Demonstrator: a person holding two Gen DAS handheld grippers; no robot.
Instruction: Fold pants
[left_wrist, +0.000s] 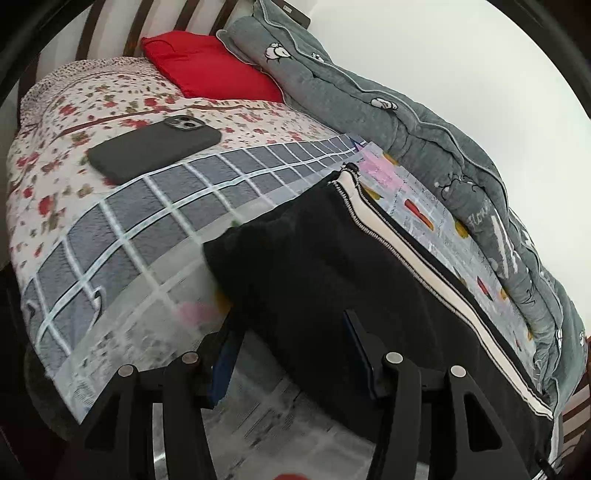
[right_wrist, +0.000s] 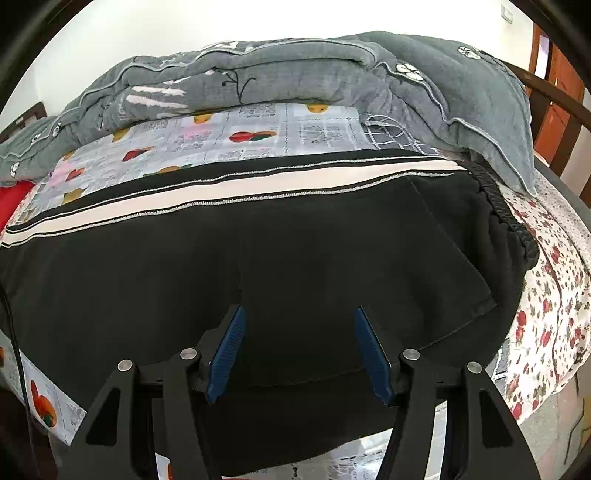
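Bed (left_wrist: 110, 236) carries a grey quilt (right_wrist: 258, 70) along its far side, with black pants (right_wrist: 258, 258) lying flat beside it. Phone (left_wrist: 155, 149) rests apart on the bedding. Left gripper (left_wrist: 291, 354) and right gripper (right_wrist: 299, 350) hover over the pants, both spread wide, gripping nothing.

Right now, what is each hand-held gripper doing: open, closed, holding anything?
Left hand-held gripper: open, holding nothing, at the edge of the black pants.
Right hand-held gripper: open, holding nothing, over the pants.

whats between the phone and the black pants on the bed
In the left wrist view, only bedding: the grey checked blanket lies between the phone and the pants.
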